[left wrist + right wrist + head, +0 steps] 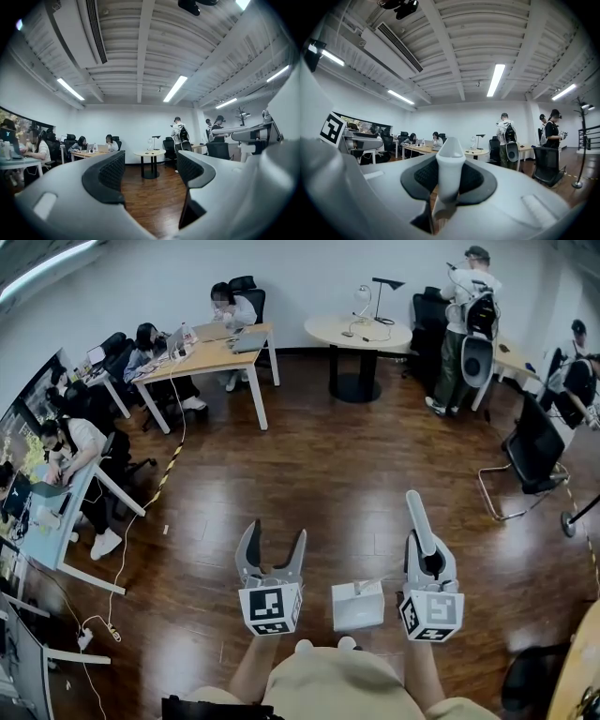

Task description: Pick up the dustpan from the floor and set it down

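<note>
Jaws of the right gripper [429, 563] are pressed together on the white handle of the dustpan [418, 514], which stands up between the ribbed pads and pokes out past their tips toward the far side of the room. The hold sits low on the handle's tapered shaft, with its rounded end free. A white boxy part [357, 604] shows just left of that gripper, near the person's body. It may be the dustpan's pan, though the views do not settle this, nor whether it is clear of the floor [356, 465]. The dustpan looks like moulded plastic, so it is probably light and stiff but smooth. A firm pinch on the narrow handle suits it, yet the pan could swing or twist about that one hold when it is set down. The left gripper [274, 546] is just beside it on the left, jaws spread with only bare dark wood flooring between them. Farther off, a round worktop [358, 331] carries a lamp, seated people work at desks on the left, and a person with a backpack [466, 324] stands at the far right.
</note>
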